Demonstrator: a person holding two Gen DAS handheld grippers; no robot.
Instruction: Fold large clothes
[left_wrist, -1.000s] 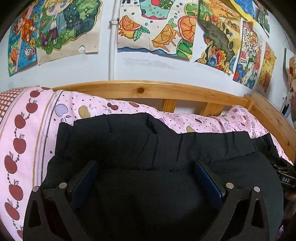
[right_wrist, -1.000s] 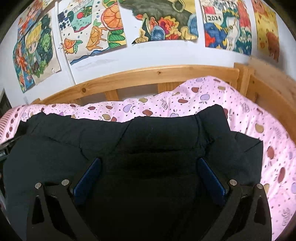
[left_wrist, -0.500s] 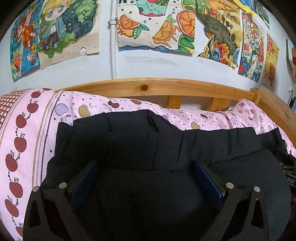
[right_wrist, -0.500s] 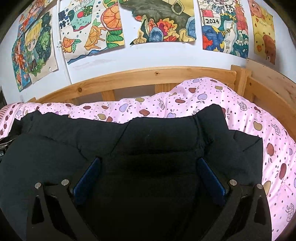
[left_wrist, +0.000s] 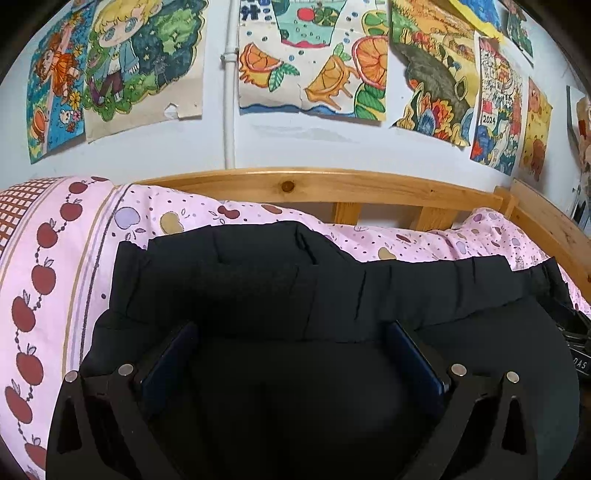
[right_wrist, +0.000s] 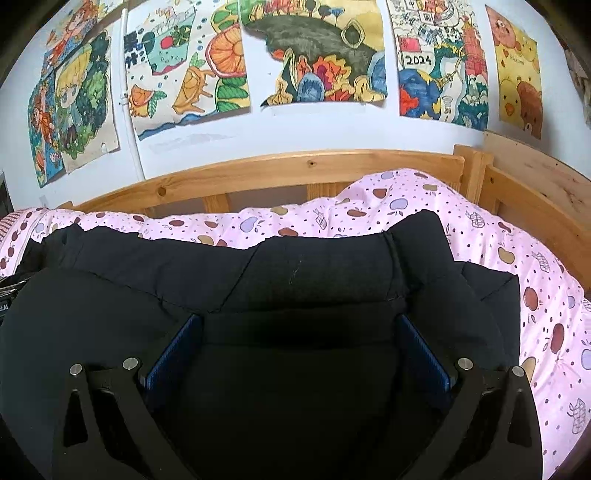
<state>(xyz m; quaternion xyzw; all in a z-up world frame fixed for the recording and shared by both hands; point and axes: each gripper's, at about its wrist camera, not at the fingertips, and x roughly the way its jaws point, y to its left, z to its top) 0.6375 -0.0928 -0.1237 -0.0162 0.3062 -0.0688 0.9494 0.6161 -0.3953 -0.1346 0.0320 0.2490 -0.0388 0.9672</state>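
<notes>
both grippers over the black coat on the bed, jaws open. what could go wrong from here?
1. The black coat is puffy and layered, so the open right gripper may pinch only the top layer, leaving the fold uneven.
2. The left gripper sits near the coat's edge by the pink sheet; closing there could snag bedding too.
3. Black fabric against black fingers hides contact, so whether either gripper grips cloth is hard to judge.

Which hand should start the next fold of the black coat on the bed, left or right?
Probably the left hand-held gripper. It is open over the coat where the coat's end edge shows just beside it on the bedding. The right hand-held gripper, also open, hovers over bulkier padding farther from that side's edge.
</notes>
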